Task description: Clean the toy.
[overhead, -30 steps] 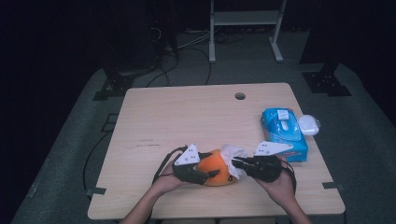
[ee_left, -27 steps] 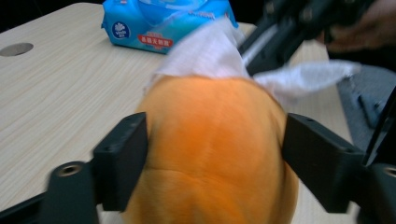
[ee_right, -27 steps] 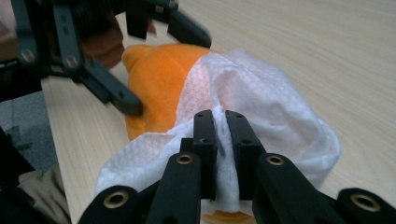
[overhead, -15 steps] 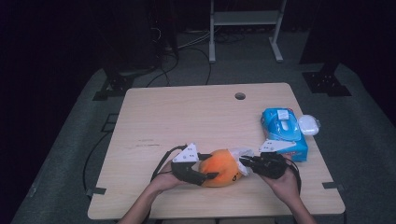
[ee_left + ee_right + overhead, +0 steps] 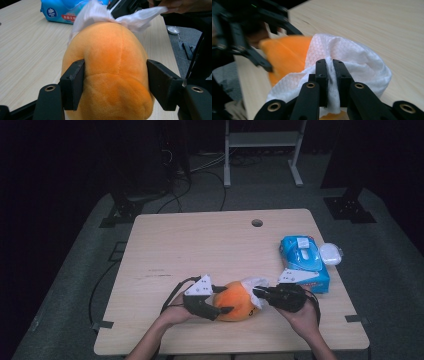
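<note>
A person sits at a light wooden table, holding a two-fingered gripper in each hand. Near the table's front edge, at about 6 o'clock, lies an orange plush toy, rounded like a soft fruit.

The left gripper comes in from 9 o'clock. In the left gripper view its fingers are closed on the toy's two sides and press into the plush, so the toy is held steady on the table.

The right gripper comes in from 3 o'clock. In the right gripper view its fingers are pinched shut on a crumpled white wet wipe, which drapes over the far end of the toy and touches it.

At about 3 o'clock on the table, just beyond the right hand, rests a blue pack of wipes. A small white round object lies beside the pack; what it is cannot be told.

The step in hand looks like wiping the toy clean: one gripper braces it while the other rubs the wipe across its surface. The next move probably calls for drawing the wipe along the plush with light pressure, keeping the pinch firm so the wipe does not slip free, while the left grip holds the soft toy from rolling or sliding.
</note>
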The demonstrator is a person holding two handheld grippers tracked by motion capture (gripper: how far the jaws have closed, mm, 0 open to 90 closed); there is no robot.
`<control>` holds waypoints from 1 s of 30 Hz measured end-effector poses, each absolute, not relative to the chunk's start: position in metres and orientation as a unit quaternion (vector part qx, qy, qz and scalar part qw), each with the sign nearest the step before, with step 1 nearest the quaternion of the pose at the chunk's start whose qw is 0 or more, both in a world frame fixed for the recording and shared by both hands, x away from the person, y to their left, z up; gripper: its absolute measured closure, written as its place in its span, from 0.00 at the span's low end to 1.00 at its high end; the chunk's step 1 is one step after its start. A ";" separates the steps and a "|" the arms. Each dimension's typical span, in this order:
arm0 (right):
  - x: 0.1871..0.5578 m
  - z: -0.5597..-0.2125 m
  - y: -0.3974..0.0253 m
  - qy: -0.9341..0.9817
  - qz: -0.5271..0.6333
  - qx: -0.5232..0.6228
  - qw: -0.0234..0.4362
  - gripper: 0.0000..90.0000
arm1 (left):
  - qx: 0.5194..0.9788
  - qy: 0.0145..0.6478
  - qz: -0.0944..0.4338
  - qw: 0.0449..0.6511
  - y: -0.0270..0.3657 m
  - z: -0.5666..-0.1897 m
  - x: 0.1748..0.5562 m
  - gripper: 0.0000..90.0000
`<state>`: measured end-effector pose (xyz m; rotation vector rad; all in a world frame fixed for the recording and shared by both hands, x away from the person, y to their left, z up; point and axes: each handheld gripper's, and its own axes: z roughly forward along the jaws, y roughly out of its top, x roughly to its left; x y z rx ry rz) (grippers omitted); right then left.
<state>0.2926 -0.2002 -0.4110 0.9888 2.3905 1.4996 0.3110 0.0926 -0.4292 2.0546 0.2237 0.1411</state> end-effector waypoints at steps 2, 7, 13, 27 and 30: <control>0.290 -0.407 -0.193 0.802 0.500 0.317 0.081 0.92 | 0.854 0.092 0.059 0.508 0.093 -0.429 0.311 0.37; 0.294 -0.413 -0.198 0.808 0.480 0.329 0.093 0.92 | 0.853 0.095 0.061 0.509 0.093 -0.429 0.311 0.38; 0.285 -0.401 -0.186 0.805 0.501 0.304 0.094 0.92 | 0.857 0.083 0.075 0.503 0.084 -0.427 0.306 0.39; 0.278 -0.393 -0.178 0.811 0.496 0.292 0.109 0.92 | 0.856 0.101 0.077 0.502 0.077 -0.421 0.304 0.41; 0.272 -0.388 -0.166 0.814 0.505 0.269 0.104 0.92 | 0.856 0.088 0.082 0.502 0.072 -0.420 0.300 0.41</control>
